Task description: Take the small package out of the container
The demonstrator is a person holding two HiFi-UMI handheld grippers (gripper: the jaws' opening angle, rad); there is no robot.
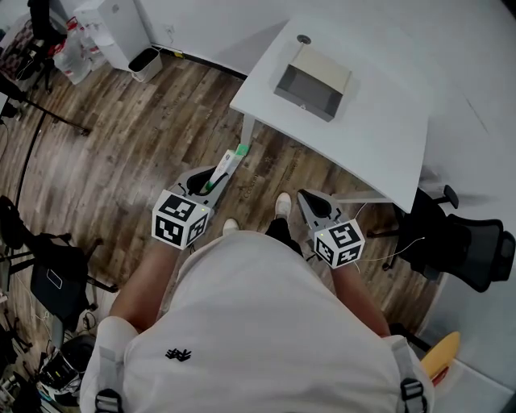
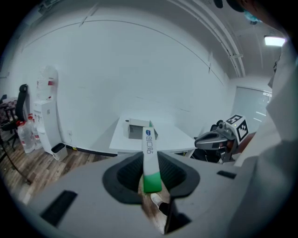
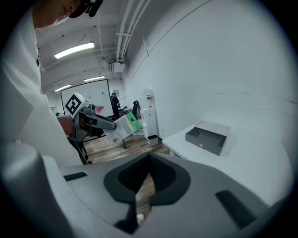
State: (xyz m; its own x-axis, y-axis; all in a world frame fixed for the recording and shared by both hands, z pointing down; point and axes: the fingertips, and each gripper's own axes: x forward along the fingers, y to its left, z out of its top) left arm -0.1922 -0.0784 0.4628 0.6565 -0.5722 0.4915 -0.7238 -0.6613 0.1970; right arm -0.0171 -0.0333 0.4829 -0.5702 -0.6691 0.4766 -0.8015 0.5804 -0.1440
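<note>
My left gripper [image 1: 211, 184] is shut on the small package [image 1: 227, 167], a flat white pack with a green end, which it holds in the air over the wooden floor in front of the table. In the left gripper view the package [image 2: 149, 155] sticks up from between the jaws of my left gripper [image 2: 151, 174]. The grey open container [image 1: 313, 81] stands on the white table [image 1: 379, 137], well apart from both grippers. My right gripper [image 1: 306, 198] is beside the left one, its jaws shut on nothing [image 3: 148, 160]. The right gripper view shows the package [image 3: 122, 127] and the container [image 3: 207, 137].
I stand on wooden floor short of the table's near corner. A black office chair [image 1: 463, 242] is at the right. A white bin [image 1: 145, 63] and a white cabinet [image 1: 113, 24] stand by the far wall. Black stands and gear [image 1: 48, 266] crowd the left.
</note>
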